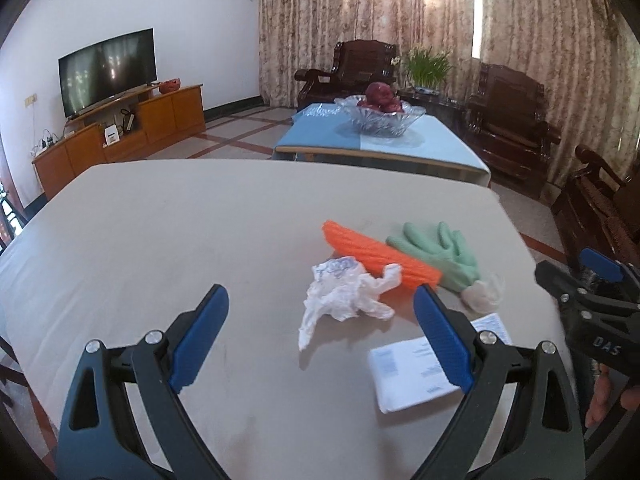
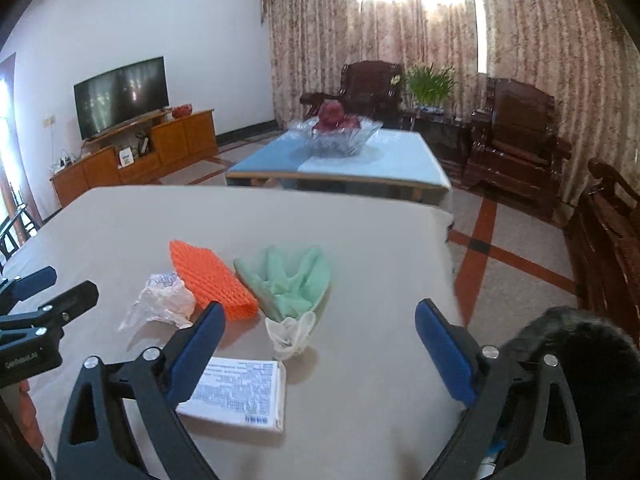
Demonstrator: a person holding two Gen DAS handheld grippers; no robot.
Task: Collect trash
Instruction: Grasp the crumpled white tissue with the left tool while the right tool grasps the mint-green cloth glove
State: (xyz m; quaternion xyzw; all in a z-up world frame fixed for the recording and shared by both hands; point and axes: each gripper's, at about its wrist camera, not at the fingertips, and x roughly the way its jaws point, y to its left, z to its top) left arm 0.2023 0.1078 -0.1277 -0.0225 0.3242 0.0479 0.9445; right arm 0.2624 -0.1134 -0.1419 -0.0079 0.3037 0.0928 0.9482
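The left gripper (image 1: 320, 312) hangs above the beige table (image 1: 160, 232) with its blue fingers spread wide and nothing between them. In its own view a crumpled white wrapper (image 1: 344, 300) lies on the cloth between the fingertips, a little toward 1 o'clock of centre. Just past it, toward 1 o'clock, an orange foam net (image 1: 376, 256) lies slantwise, its near end touching the wrapper. A green glove (image 1: 444, 252) lies beside the net at 2 o'clock, with its white cuff (image 1: 482, 296) bunched up at the near end. A flat white packet (image 1: 412, 372) with printed text sits at 4 o'clock, partly hidden behind the right-hand finger.

The right gripper (image 2: 320, 340) is also wide open and holds nothing. In its view the packet (image 2: 244, 396) lies just under the left-hand finger at 7 o'clock, the cuff (image 2: 290, 334) is near centre, and the glove (image 2: 292, 284), net (image 2: 212, 280) and wrapper (image 2: 164, 300) spread from 12 toward 10 o'clock. The left gripper shows at the 9 o'clock edge of that view. A dark furry thing (image 2: 576, 360) fills the 4 o'clock corner; what it is cannot be told.

Beyond the table stand a blue table (image 1: 400, 144) with a glass bowl (image 1: 380, 118) of red fruit, dark wooden chairs (image 1: 512, 116) and a television (image 1: 106, 70).
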